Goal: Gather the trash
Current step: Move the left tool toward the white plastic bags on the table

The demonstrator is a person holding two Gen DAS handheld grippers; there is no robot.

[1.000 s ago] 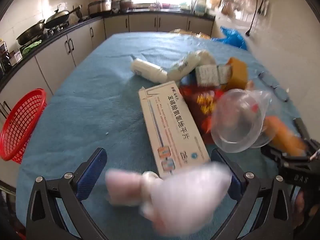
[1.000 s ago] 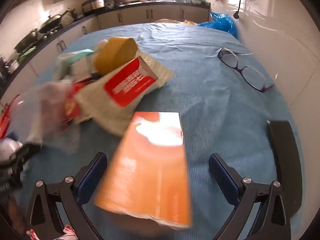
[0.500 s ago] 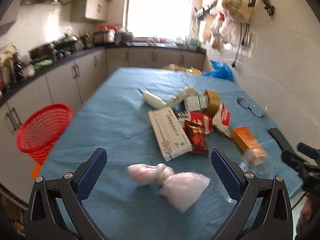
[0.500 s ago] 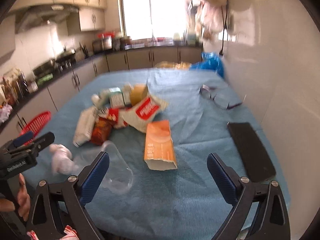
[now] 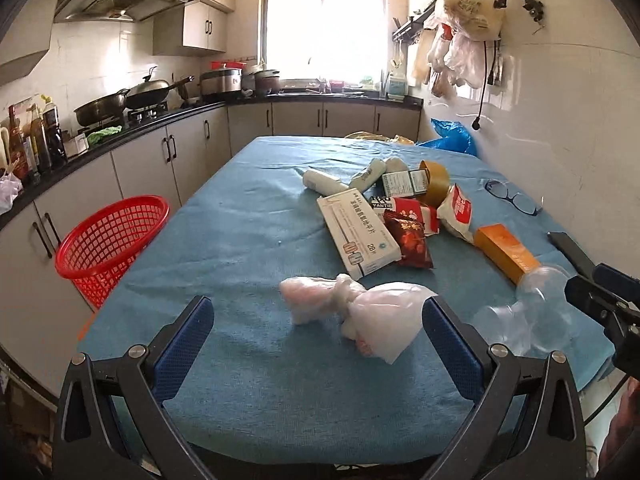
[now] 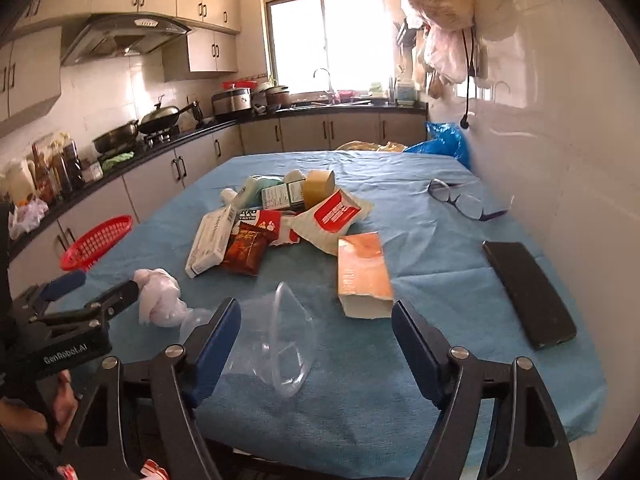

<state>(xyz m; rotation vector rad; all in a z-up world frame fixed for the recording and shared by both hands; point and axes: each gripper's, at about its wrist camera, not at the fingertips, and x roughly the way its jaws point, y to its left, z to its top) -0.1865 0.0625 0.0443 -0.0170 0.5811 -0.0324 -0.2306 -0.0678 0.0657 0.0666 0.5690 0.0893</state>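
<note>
While the left gripper (image 5: pixel 318 334) hangs over the table's (image 5: pixel 240 240) near edge, jaws wide and empty, a tied bag (image 5: pixel 352 316) lies just beyond, bare cloth to its left, a red basket (image 5: pixel 108 244) past the left edge.

From the right, the gripper (image 6: pixel 316 344) is closing, pads not yet on the clear cup (image 6: pixel 286 344) between them; the orange box (image 6: pixel 362 274) is just beyond, and bare cloth separates it from the phone (image 6: pixel 528 292).

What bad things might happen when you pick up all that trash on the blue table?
The clear cup lies on its side near the table's front edge, so a nudge from the closing right claw might roll it off. The glasses and phone lie near the trash and might get binned by mistake. The red basket stands off the table's side, so tossed items might miss.
</note>
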